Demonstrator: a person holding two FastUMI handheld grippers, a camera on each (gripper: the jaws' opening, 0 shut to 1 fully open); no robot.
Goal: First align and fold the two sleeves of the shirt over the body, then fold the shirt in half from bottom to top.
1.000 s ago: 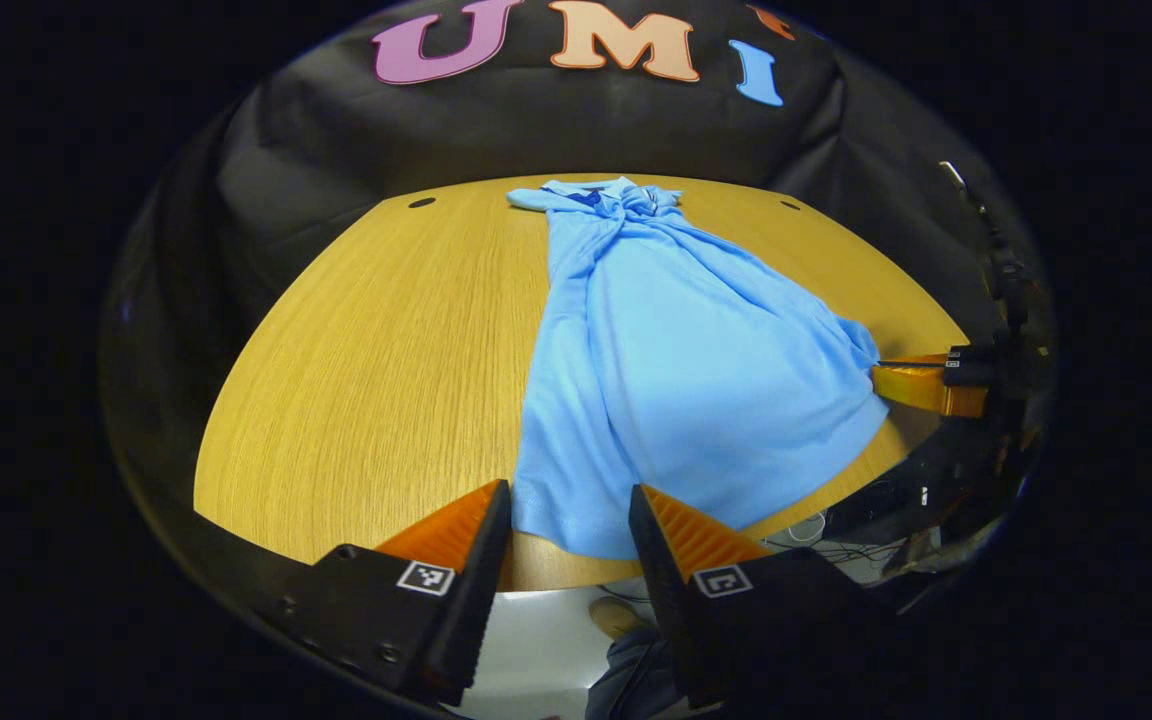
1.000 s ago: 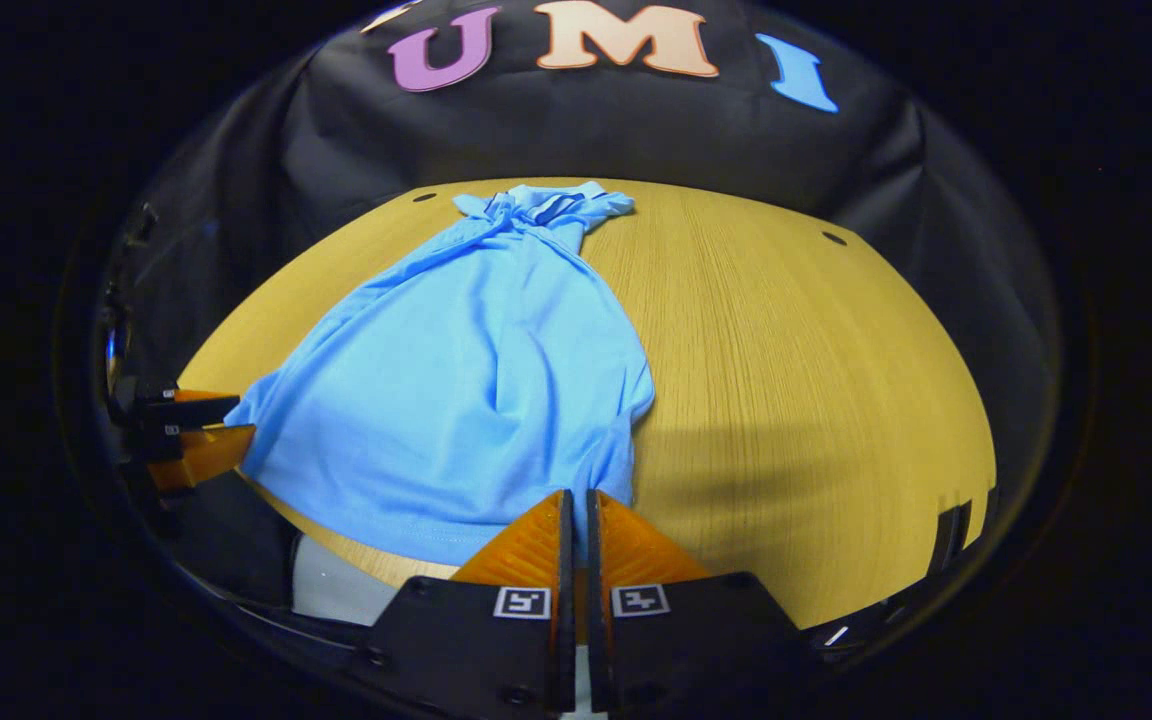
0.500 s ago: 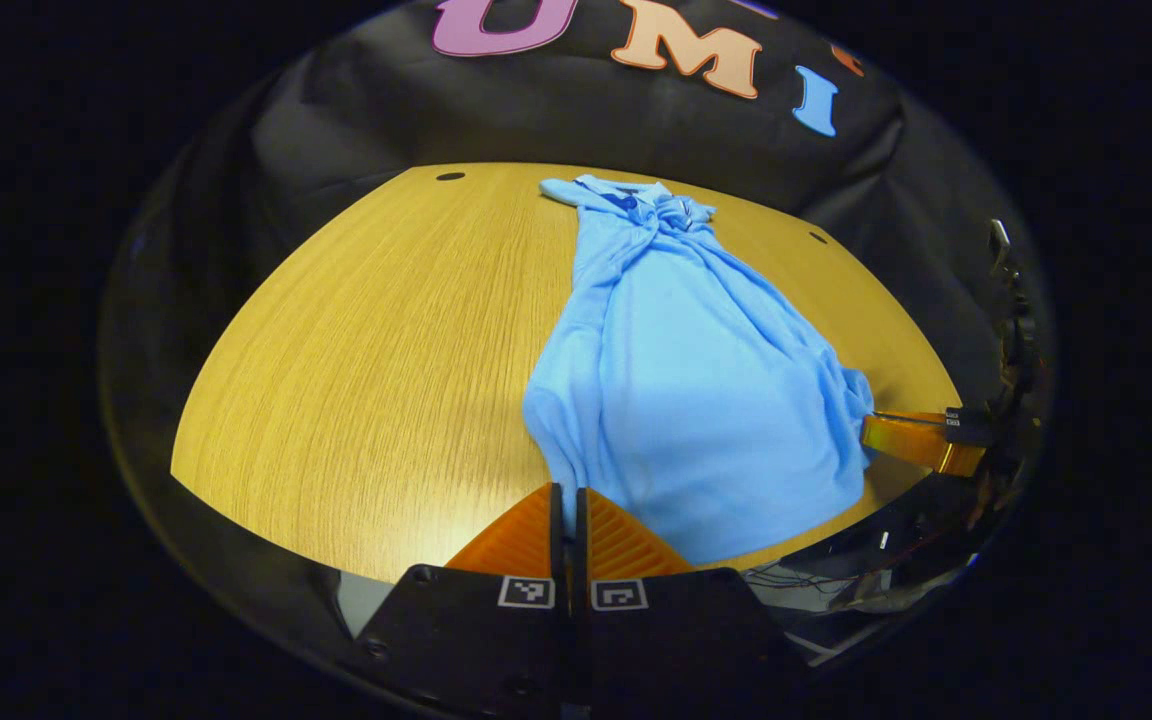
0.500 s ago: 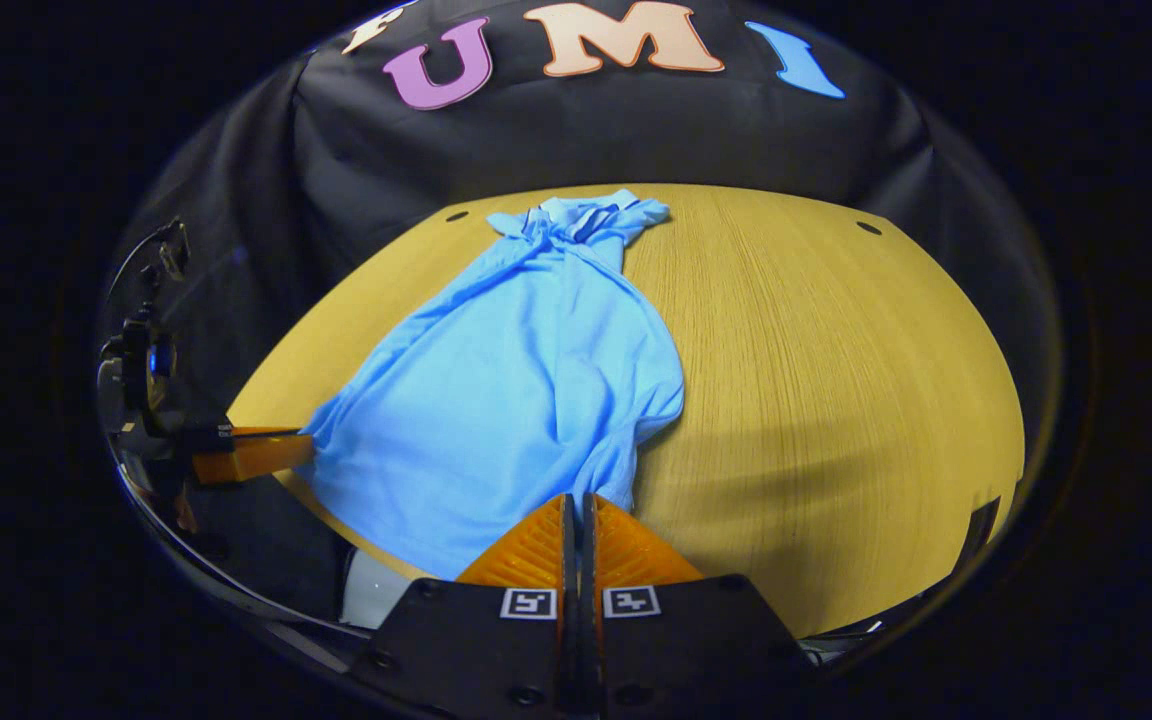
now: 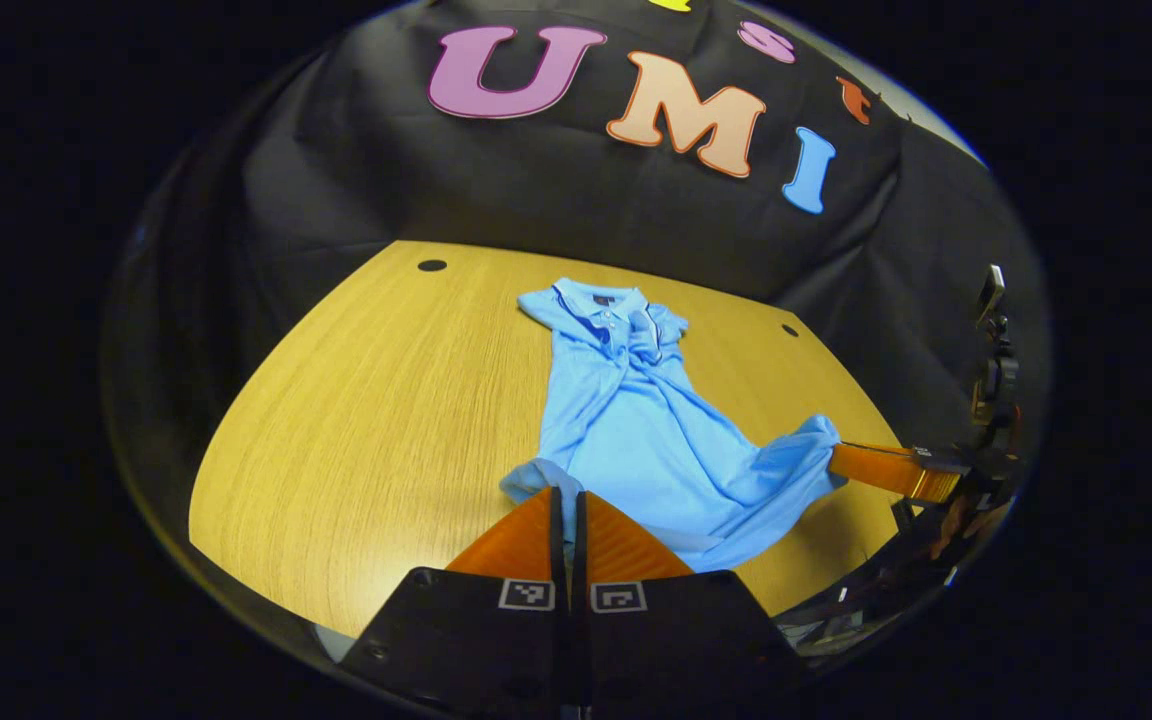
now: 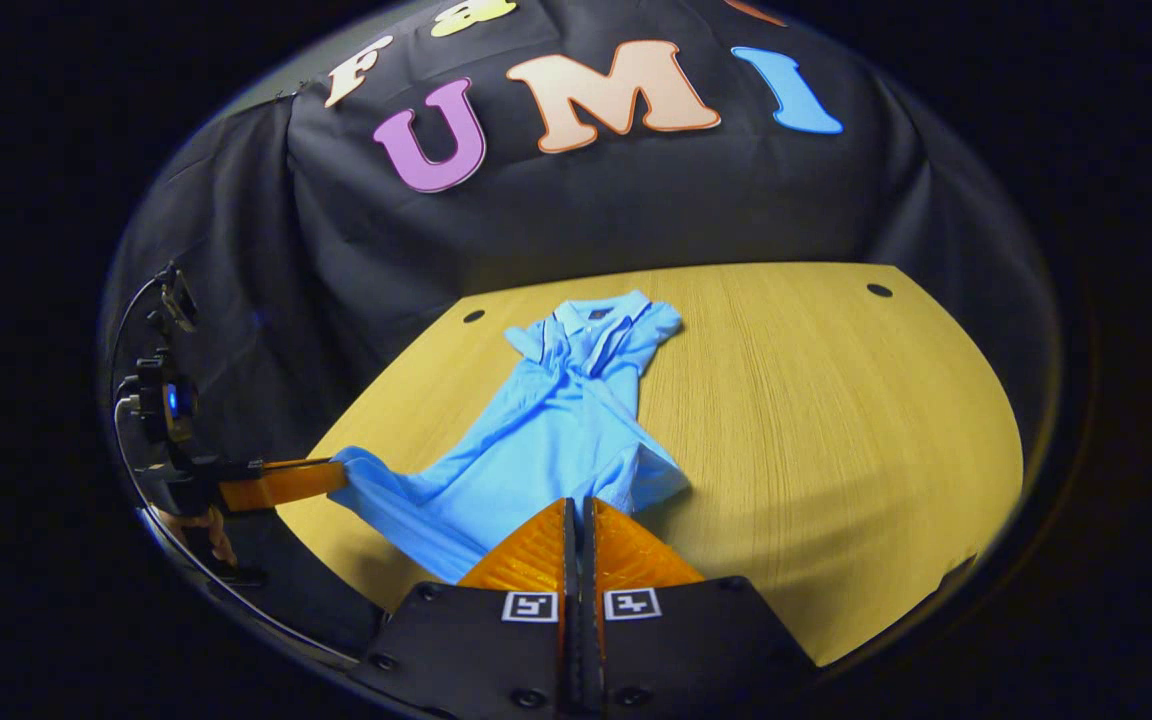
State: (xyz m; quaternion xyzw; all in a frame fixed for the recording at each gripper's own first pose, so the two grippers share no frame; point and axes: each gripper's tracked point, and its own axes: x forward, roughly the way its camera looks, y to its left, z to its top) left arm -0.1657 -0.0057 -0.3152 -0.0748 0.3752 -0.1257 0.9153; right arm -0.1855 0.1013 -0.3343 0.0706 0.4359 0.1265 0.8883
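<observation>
The light blue shirt (image 5: 636, 420) lay on the wooden table (image 5: 376, 420), collar toward the black cloth wall (image 5: 556, 210) and sleeves already folded in over the body. Its bottom hem was raised off the wood, each corner pinched in a gripper. The left gripper (image 5: 565, 515) had its jaws pressed together on the hem's left corner, cloth bunched just ahead of the fingertips. The right gripper (image 6: 578, 525) was likewise closed tight on the right corner (from the left gripper view it could be seen at the far right, cloth stretched toward it). Between the two corners the hem sagged slightly, while the collar end rested flat on the table.
</observation>
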